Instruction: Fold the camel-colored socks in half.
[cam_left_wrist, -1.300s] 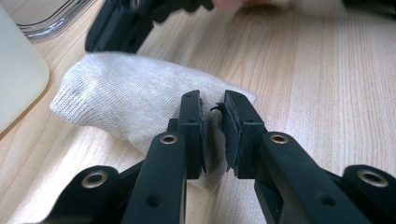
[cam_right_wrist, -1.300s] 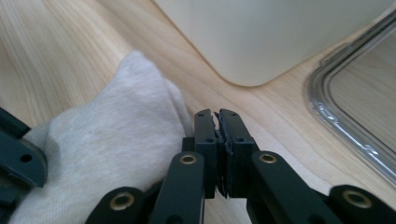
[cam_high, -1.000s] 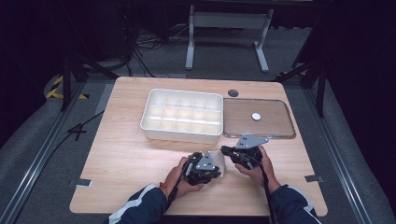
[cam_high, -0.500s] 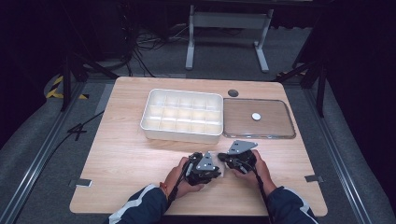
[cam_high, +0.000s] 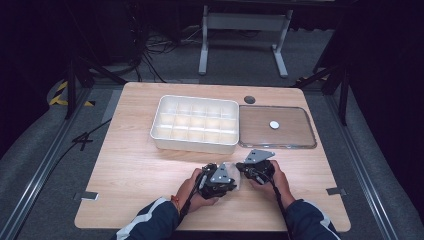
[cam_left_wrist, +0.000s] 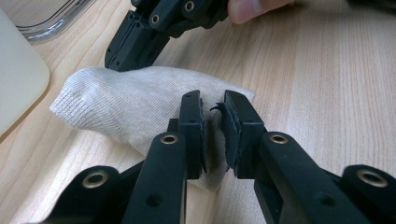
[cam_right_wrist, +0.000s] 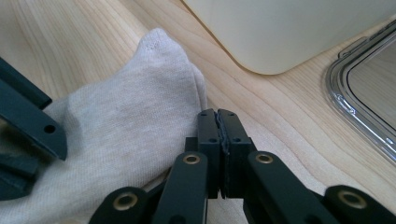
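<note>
A small off-white knitted sock (cam_high: 235, 176) lies on the wooden table near its front edge, between the person's two hands. The left gripper (cam_high: 229, 181) sits on the sock (cam_left_wrist: 126, 102); its jaws (cam_left_wrist: 212, 100) stand a narrow gap apart with cloth in the gap. The right gripper (cam_high: 241, 170) meets the sock from the other side. Its jaws (cam_right_wrist: 217, 114) are pressed fully together, just beside the sock's (cam_right_wrist: 121, 130) edge, with no cloth between them. In the left gripper view the right gripper's tip (cam_left_wrist: 116, 60) rests on the sock's far edge.
A white tray (cam_high: 192, 145) divided into several compartments stands just behind the hands. To its right lies a clear flat lid (cam_high: 290, 135) with a small white disc (cam_high: 274, 124) on it. A dark round grommet (cam_high: 249, 99) sits in the tabletop at the back.
The right gripper has slid left toward the left gripper until it touches the sock. The left gripper and the sock have stayed in place.
</note>
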